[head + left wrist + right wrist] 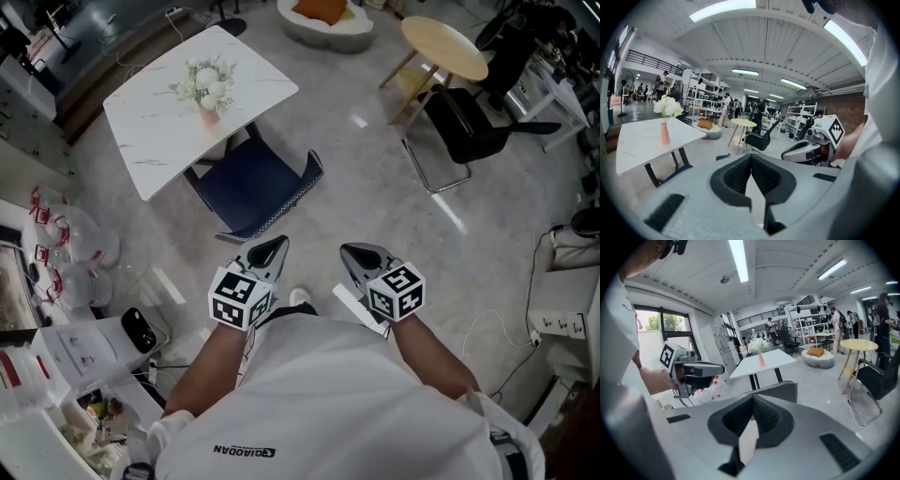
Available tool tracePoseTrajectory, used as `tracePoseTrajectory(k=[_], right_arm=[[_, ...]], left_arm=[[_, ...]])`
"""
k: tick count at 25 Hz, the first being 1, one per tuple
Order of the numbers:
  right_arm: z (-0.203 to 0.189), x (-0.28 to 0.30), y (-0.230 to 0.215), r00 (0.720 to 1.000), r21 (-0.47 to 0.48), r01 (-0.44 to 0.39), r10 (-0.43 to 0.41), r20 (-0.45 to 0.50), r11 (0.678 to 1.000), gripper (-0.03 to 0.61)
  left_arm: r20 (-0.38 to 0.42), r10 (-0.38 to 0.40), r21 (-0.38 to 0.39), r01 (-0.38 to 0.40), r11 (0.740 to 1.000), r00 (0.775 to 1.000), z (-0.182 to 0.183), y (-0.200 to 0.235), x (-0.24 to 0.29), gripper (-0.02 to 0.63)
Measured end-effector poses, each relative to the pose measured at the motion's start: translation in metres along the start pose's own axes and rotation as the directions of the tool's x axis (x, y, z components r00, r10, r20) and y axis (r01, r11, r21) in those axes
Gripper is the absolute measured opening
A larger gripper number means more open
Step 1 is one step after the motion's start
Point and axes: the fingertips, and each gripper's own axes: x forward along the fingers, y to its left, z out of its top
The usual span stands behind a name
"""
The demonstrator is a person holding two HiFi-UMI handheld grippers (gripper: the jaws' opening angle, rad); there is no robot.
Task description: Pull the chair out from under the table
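Note:
A navy chair (255,187) with a patterned back edge stands half under the white marble table (155,131), which carries a pink vase of white flowers (208,92). My left gripper (277,244) and right gripper (350,250) hover side by side just short of the chair's back, both shut with nothing between the jaws. In the left gripper view the shut jaws (751,157) face the table (642,138), with the right gripper (806,149) beside them. The right gripper view has its shut jaws (752,399) pointing at the chair back (774,391).
A round wooden table (446,45) and a black cantilever chair (467,127) stand at the back right. A white pouf with an orange cushion (324,17) sits at the top. Bags and boxes (66,253) crowd the left; a power strip (555,323) and cables lie at right.

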Motion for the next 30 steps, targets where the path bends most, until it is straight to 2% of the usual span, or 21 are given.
tracePoseTrajectory(k=[11, 19, 24, 30], right_arm=[[0.040, 0.061, -0.003, 0.992, -0.078, -0.113, 0.108, -0.066, 0.991, 0.006], [0.063, 0.092, -0.009, 0.973, -0.167, -0.221, 0.205, -0.108, 0.961, 0.006], [0.082, 0.115, -0.020, 0.939, -0.214, -0.337, 0.310, -0.149, 0.917, 0.006], [0.111, 0.136, -0.041, 0.878, -0.301, -0.478, 0.435, -0.200, 0.825, 0.006]], left_arm=[[0.016, 0.109, -0.071, -0.108, 0.992, 0.994, 0.003, 0.056, -0.005, 0.006], [0.030, 0.237, -0.106, -0.232, 0.967, 0.971, -0.002, 0.081, -0.013, 0.006], [0.036, 0.343, -0.124, -0.337, 0.933, 0.939, 0.010, 0.092, -0.004, 0.006], [0.042, 0.465, -0.181, -0.451, 0.874, 0.885, 0.026, 0.096, 0.026, 0.006]])
